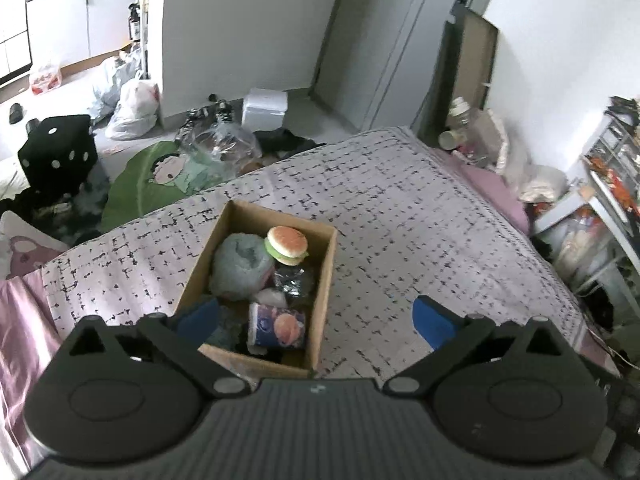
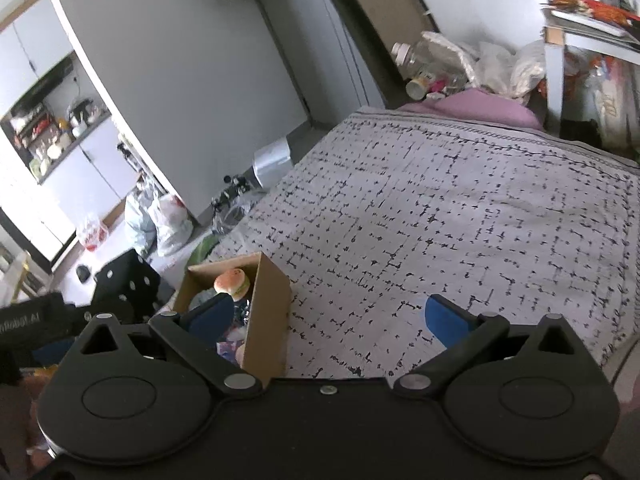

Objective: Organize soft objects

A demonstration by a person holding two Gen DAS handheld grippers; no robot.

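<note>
A bed (image 1: 420, 208) fills most of both views, covered by a pale grey quilt printed with broken black grid marks, with pink sheet showing at its edges. On the quilt, toward the side that faces the cluttered floor, stands an open cardboard box (image 1: 324, 280), upright, its flaps out of sight. In the right wrist view the same box (image 2: 272, 304) sits at the lower left, near the quilt's edge.

The soft objects lie inside the box. A grey-blue plush lump (image 1: 240, 264) takes up the far left part. A squishy hamburger (image 1: 287, 246) with a tan bun and green lettuce rim rests against it on the right, highest in the pile. Below them lies a crinkled dark silvery packet (image 1: 294, 282), and nearest the camera a small roll (image 1: 277, 326) printed purple with an orange disc lies on its side.

The left claw (image 1: 316, 320) hovers above the near end of the box, its 2 blue-padded fingers spread wide and holding nothing. The right claw (image 2: 338, 320) hangs over the bare quilt just right of the box, also spread wide and empty.
</note>
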